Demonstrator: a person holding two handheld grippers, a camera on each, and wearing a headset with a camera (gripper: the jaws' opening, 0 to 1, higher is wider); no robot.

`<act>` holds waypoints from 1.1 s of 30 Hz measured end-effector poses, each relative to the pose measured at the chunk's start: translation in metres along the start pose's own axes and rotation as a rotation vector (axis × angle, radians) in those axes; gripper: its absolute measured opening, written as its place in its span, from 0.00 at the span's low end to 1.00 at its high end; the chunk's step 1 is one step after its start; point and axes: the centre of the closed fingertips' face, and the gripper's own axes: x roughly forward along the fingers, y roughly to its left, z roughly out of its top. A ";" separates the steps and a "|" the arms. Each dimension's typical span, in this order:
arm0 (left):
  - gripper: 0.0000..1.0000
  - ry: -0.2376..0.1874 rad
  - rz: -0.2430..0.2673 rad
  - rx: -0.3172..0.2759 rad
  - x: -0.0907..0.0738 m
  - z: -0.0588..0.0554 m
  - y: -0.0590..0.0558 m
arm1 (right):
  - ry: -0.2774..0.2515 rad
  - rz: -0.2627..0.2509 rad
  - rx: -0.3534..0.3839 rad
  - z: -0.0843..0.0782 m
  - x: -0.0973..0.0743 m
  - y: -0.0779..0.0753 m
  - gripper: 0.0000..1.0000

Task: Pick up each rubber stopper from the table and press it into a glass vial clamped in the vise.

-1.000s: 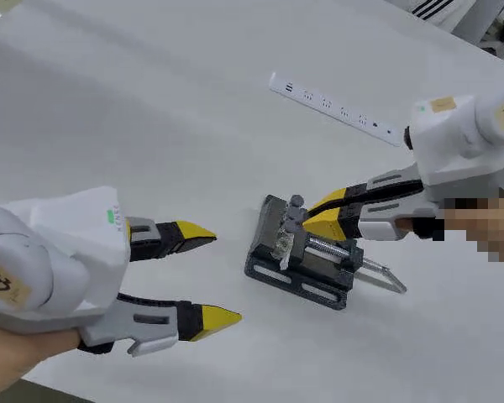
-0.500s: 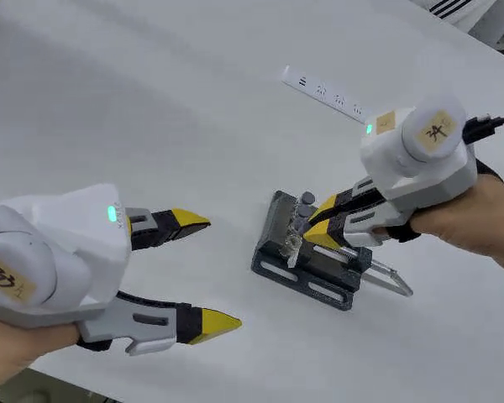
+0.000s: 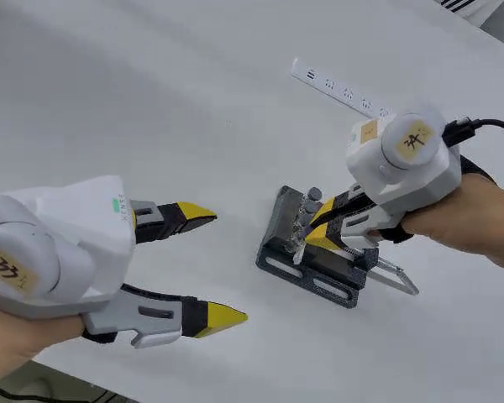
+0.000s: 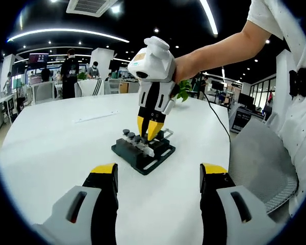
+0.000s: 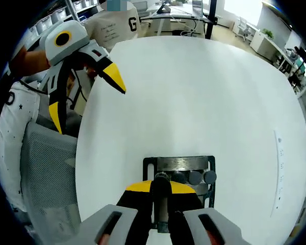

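We hold 2 matching tools. The left gripper point(image 3: 228, 269) and right gripper point(image 3: 309, 233) each have a rounded white housing point(image 3: 67, 243) and grey jaws with a black band and pointed yellow tips. Each housing bears a tan sticker point(image 3: 8, 270) with handwritten marks. A green light point(image 3: 112, 201) dots the left one, and a black cable point(image 3: 487, 126) leaves the right. Our sleeve point(image 4: 275, 18) is short and white.

Stopper point(image 5: 160, 178) half-hidden within right hand-held gripper point(image 5: 161, 188)

Open table point(image 3: 151, 101) around vise point(image 3: 307, 270), power strip point(image 3: 340, 88) beyond
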 end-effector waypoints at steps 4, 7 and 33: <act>0.64 0.000 0.000 -0.005 0.001 -0.001 0.000 | 0.005 0.006 -0.002 0.001 0.001 0.000 0.05; 0.63 -0.003 -0.001 -0.007 0.001 0.000 -0.001 | 0.013 0.007 -0.006 0.000 0.002 0.000 0.05; 0.62 -0.005 -0.007 -0.017 0.003 -0.001 -0.001 | 0.087 0.019 -0.027 0.000 0.004 0.002 0.05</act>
